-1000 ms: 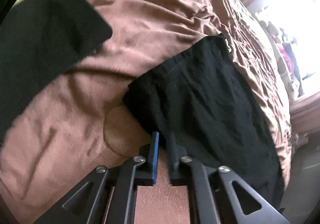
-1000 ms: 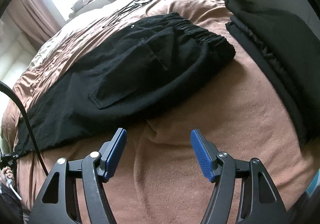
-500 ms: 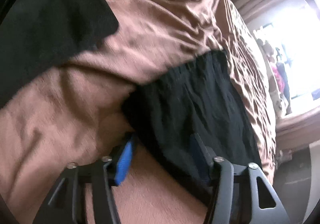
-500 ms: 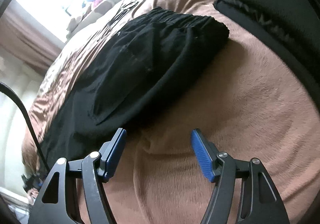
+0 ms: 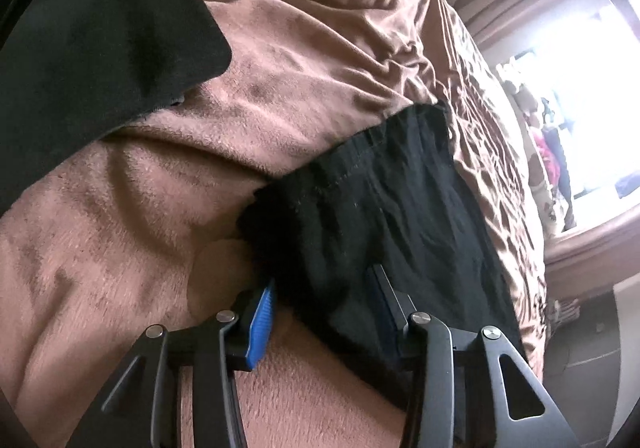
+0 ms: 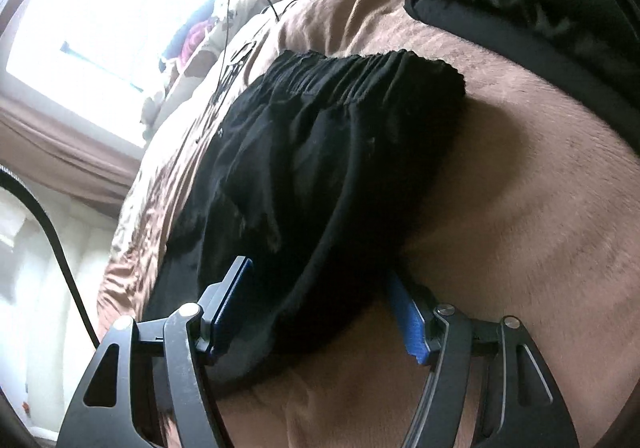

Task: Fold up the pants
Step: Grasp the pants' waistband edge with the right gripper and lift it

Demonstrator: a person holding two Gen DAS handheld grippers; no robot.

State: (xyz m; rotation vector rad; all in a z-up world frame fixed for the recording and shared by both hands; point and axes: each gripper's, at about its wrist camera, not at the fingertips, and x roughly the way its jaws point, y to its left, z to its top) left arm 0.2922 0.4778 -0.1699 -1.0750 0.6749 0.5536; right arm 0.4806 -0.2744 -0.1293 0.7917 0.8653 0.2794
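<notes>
Black pants (image 5: 392,208) lie flat on a brown blanket (image 5: 280,68) on a bed. My left gripper (image 5: 324,304) is open, its fingers straddling the near edge of the leg end of the pants. In the right wrist view the pants (image 6: 320,152) show their gathered elastic waistband (image 6: 360,72) at the far end. My right gripper (image 6: 320,300) is open with the folded near edge of the pants between its blue pads (image 6: 408,320).
A pile of dark folded clothes (image 6: 520,0) lies on the bed to the right of the waistband, and shows at the upper left in the left wrist view (image 5: 100,68). A thin black cable (image 6: 240,8) lies on the bed near the bright window (image 6: 120,8).
My left gripper has opened from shut and now straddles the pants edge. My right gripper has moved forward and low, taking the pants edge between its open fingers.
</notes>
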